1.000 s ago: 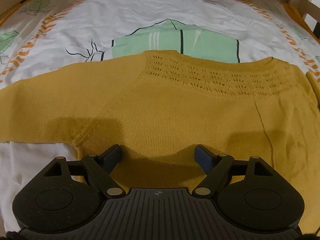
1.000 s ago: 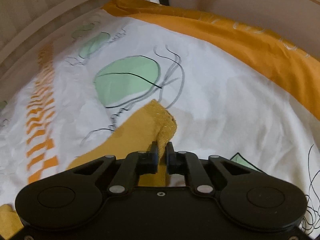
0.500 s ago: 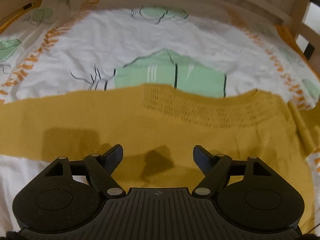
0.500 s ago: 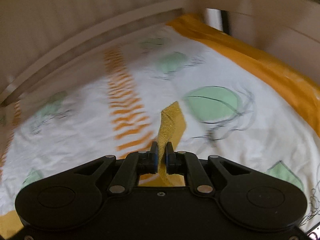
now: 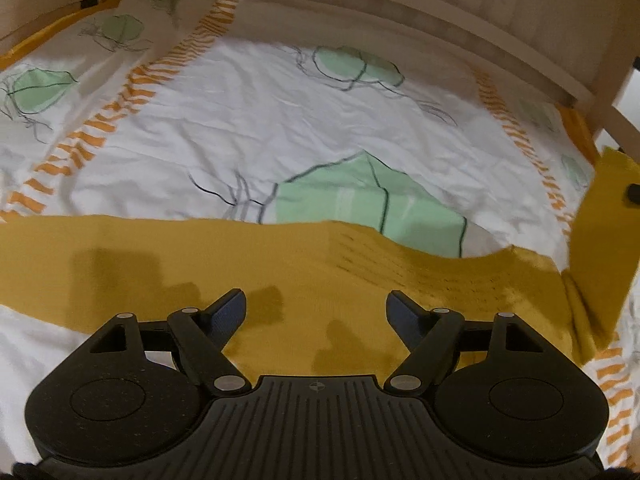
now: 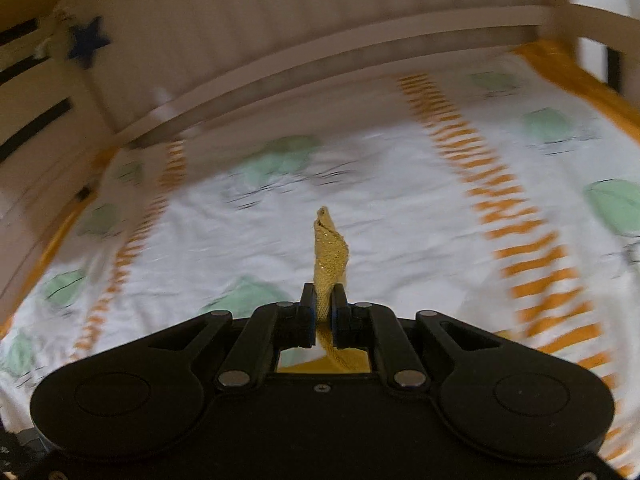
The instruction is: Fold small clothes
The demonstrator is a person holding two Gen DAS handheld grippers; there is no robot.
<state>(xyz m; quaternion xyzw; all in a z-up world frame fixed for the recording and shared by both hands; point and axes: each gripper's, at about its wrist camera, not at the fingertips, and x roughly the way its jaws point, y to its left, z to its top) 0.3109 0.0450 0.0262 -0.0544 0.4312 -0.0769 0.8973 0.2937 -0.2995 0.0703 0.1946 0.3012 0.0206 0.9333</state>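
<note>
Mustard sweater lying flat on patterned bedsheet, left gripper hovering above it, jaws gaping empty, right gripper pinching sleeve rising at 3 o'clock, no readable writing showing

A knitted, matt sweater is seen on creased printed cloth; matt plastic grippers; smooth wood rail.

The left wrist view looks forward and steeply down from just above the yellow sweater toward the bed's wooden rail. The right wrist view sits higher, tilted less steeply, facing the rail. Both share the patterned bedsheet.
</note>
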